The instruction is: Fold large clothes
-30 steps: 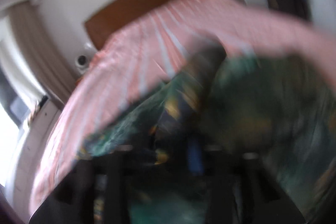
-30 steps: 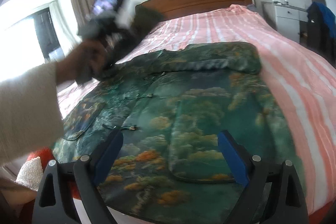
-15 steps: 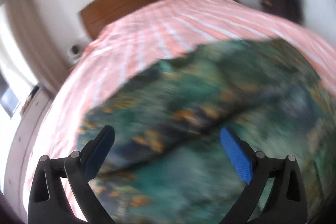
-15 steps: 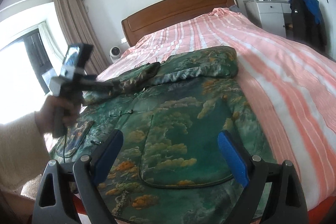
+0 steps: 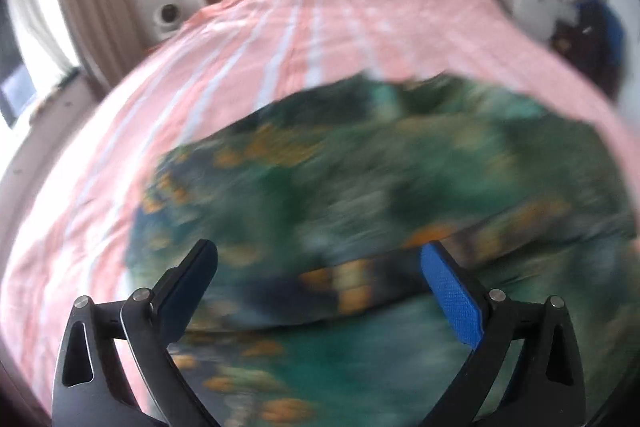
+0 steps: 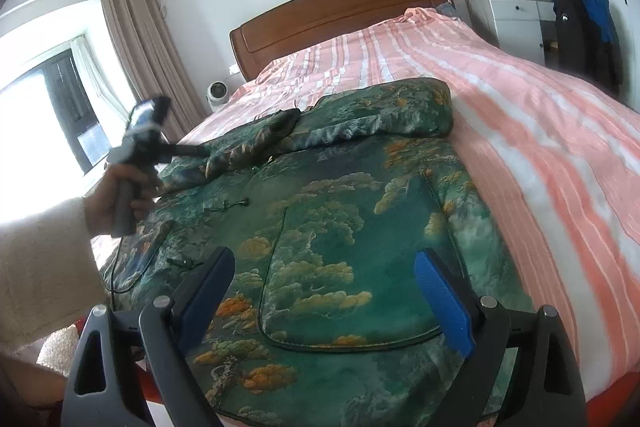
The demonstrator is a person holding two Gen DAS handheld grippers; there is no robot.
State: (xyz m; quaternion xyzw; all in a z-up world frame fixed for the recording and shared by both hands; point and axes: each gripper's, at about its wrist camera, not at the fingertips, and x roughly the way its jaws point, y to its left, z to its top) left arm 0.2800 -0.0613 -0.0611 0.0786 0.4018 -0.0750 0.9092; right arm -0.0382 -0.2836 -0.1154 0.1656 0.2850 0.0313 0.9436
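A large green jacket (image 6: 340, 227) printed with trees and clouds lies flat on the bed, blurred in the left wrist view (image 5: 360, 167). One sleeve (image 6: 256, 143) lies folded across its upper part, and the far sleeve (image 6: 400, 107) is folded along the top. My left gripper (image 5: 318, 249) is open with nothing between its pads. In the right wrist view a hand holds it (image 6: 192, 150) at the jacket's left side, fingers level with the sleeve's cuff. My right gripper (image 6: 324, 257) hangs open over the jacket's lower hem, holding nothing.
The bed has a pink and white striped cover (image 6: 540, 131) and a wooden headboard (image 6: 340, 7). A white cabinet (image 6: 516, 23) and hanging dark clothes (image 6: 584, 23) stand at the right. A curtain (image 6: 140, 59) and window are left. A cream sleeve (image 6: 40, 259) is near.
The left gripper let go of the sleeve, opened wide and drew back toward the jacket's left side. The sleeve now lies across the jacket. The right gripper stayed open and shifted slightly.
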